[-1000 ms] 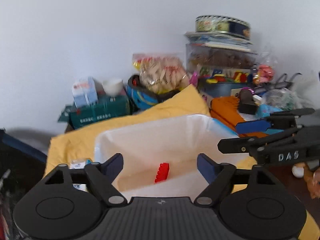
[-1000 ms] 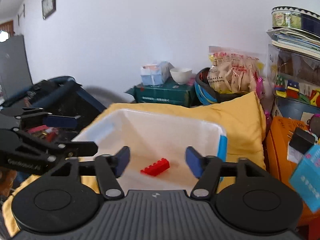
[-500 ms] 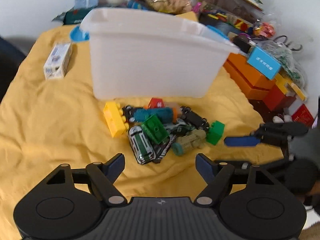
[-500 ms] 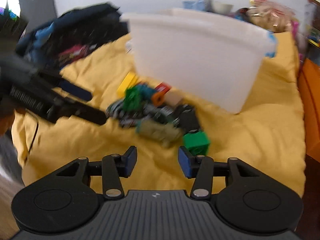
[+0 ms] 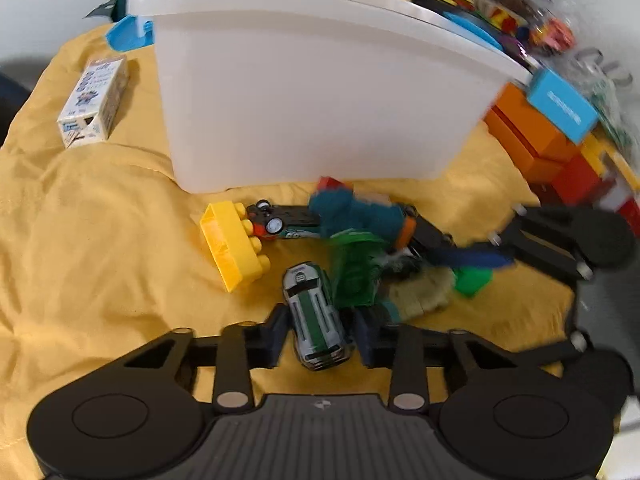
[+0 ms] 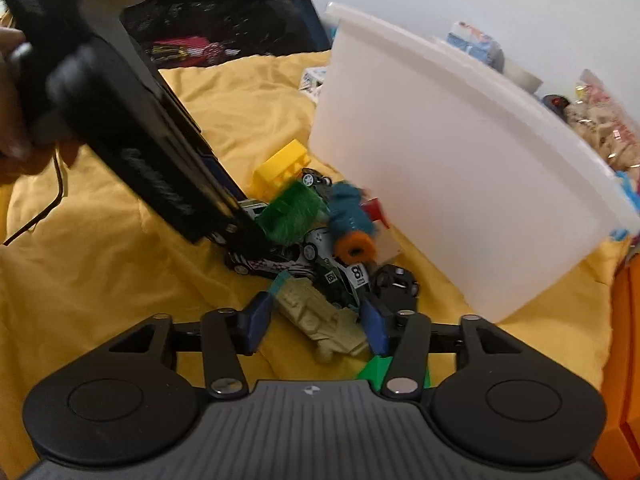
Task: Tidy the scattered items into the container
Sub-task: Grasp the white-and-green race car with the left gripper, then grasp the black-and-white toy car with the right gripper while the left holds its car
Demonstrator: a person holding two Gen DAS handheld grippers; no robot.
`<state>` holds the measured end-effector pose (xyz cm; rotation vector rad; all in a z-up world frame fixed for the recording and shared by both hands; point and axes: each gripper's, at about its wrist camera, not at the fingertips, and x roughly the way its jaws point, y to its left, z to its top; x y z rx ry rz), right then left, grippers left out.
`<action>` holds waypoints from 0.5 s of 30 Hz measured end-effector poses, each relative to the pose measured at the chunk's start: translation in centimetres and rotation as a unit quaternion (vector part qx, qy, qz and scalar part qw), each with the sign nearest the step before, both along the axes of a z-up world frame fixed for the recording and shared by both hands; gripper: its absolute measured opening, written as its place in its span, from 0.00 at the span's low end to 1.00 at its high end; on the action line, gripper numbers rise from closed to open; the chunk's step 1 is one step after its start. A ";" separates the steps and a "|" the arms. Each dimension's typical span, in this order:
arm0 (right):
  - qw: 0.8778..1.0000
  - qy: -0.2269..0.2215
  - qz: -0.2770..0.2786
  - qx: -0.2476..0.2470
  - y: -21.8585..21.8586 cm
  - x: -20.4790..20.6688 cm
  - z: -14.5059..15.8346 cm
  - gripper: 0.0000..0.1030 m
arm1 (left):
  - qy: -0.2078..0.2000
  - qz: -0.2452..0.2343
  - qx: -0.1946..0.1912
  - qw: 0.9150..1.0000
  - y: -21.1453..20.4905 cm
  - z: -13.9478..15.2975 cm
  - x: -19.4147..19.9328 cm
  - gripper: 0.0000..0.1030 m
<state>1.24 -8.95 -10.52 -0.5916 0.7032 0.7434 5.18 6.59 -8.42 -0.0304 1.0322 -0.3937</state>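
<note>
A white plastic bin [image 5: 312,88] stands on a yellow cloth [image 5: 100,240]. A heap of toys lies in front of it: a yellow brick [image 5: 234,246], a green brick [image 5: 356,268], a teal toy [image 5: 360,216], and several toy cars. My left gripper [image 5: 320,338] has its fingers on both sides of a green-and-white toy car [image 5: 318,316]. My right gripper [image 6: 316,318] has its fingers around a beige toy vehicle [image 6: 324,320]; a small green brick [image 6: 376,368] lies under its right finger. The bin also shows in the right wrist view [image 6: 460,160].
A small printed carton [image 5: 94,102] lies on the cloth left of the bin. Orange boxes [image 5: 532,140] and a blue box [image 5: 562,104] stand to the right. A dark bag [image 6: 224,20] lies at the cloth's far left edge. Clutter lines the wall behind.
Both grippers have dropped from above the bin down to the toy heap. Their jaws have narrowed, the left around the green-and-white car, the right around the beige vehicle.
</note>
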 end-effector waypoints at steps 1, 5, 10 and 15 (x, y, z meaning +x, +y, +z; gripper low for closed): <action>1.000 -0.001 0.004 -0.004 0.1 0.1 -0.2 0.54 | -0.003 -0.011 0.013 1.000 -0.1 0.2 -0.5 0.33; 1.000 0.015 -0.021 -0.004 -0.8 0.3 -0.3 0.42 | -0.002 -0.029 0.035 0.999 0.2 0.5 -2.6 0.33; 0.990 0.067 -0.116 0.041 -3.6 0.6 0.6 0.43 | -0.007 -0.030 0.040 0.999 0.7 0.8 -5.8 0.33; 0.976 0.102 -0.143 0.131 -4.8 0.6 1.8 0.44 | -0.028 -0.036 0.077 0.996 -0.9 0.7 -6.6 0.33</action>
